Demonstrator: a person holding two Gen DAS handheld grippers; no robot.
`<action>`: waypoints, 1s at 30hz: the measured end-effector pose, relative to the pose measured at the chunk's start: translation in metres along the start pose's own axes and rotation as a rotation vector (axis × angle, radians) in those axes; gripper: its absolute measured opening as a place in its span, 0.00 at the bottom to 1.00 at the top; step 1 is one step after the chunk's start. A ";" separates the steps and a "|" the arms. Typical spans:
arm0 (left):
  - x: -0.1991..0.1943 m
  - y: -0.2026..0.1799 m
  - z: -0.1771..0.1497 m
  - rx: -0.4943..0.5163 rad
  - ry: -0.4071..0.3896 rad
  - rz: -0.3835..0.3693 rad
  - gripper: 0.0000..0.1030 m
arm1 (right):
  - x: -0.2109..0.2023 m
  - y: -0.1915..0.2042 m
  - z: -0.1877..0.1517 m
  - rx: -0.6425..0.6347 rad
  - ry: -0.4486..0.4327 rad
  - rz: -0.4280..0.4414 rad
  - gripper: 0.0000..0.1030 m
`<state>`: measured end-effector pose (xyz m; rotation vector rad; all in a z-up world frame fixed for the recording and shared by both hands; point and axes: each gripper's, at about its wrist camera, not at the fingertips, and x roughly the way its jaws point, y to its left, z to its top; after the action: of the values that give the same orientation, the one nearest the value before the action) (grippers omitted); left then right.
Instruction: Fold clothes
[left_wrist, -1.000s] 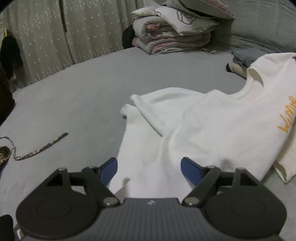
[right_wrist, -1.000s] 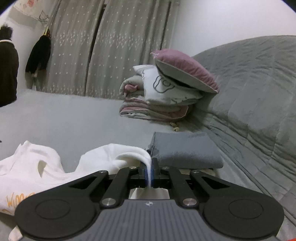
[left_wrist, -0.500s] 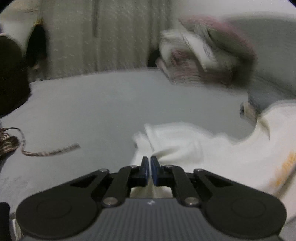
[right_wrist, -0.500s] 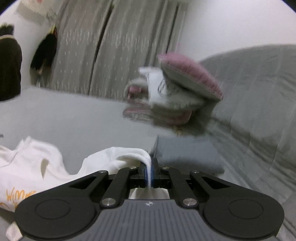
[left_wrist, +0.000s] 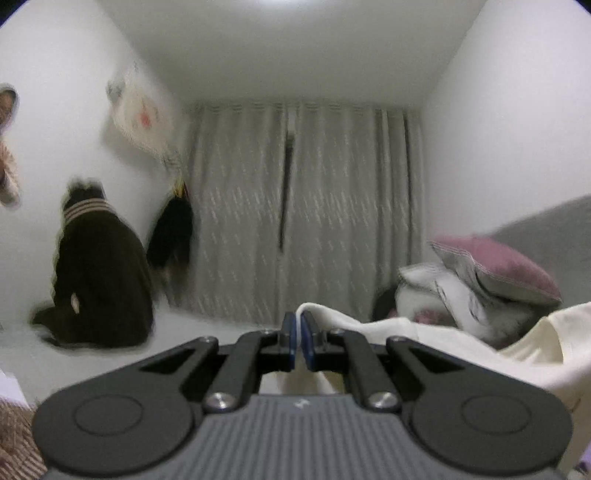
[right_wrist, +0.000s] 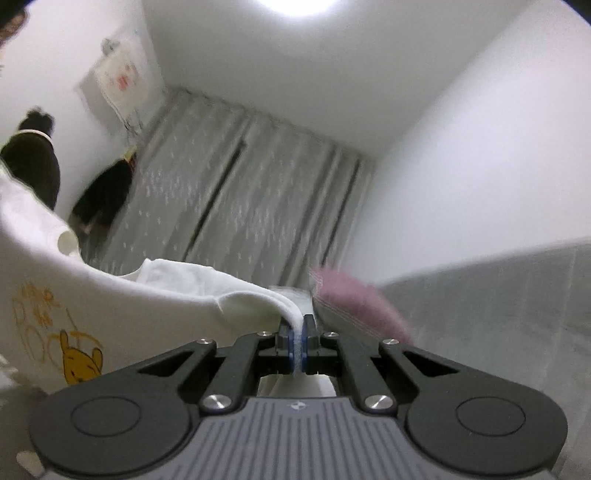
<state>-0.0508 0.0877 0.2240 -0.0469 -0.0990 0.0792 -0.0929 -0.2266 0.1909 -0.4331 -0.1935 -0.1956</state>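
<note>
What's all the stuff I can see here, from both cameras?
T-shirt: one, white with yellow cartoon-bear print, held up between both grippers.
Pillow: one, pink and grey, on top of the bedding pile at right.
Folded bedding: one pile, white and pink, under the pillow.
Curtains: one pair, grey patterned, back wall.
Dark garment: one, brown with striped collar, hanging by the left wall.
Black bag: one, hanging beside the curtains.
Wall hanging: one, white, left wall.
Left gripper: one, black, shut on the T-shirt.
Right gripper: one, black, shut on the T-shirt.
</note>
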 end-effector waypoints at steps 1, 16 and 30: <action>-0.007 0.001 0.008 -0.004 -0.024 0.011 0.05 | -0.004 0.002 0.005 -0.012 -0.021 -0.004 0.03; 0.025 0.006 0.023 0.060 -0.004 0.112 0.05 | 0.031 -0.001 0.047 0.063 -0.076 0.034 0.03; 0.160 0.017 -0.188 0.168 0.813 0.015 0.22 | 0.196 0.071 -0.171 0.082 0.830 0.274 0.40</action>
<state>0.1251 0.1099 0.0513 0.0899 0.7199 0.0781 0.1366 -0.2658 0.0552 -0.2639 0.6678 -0.0852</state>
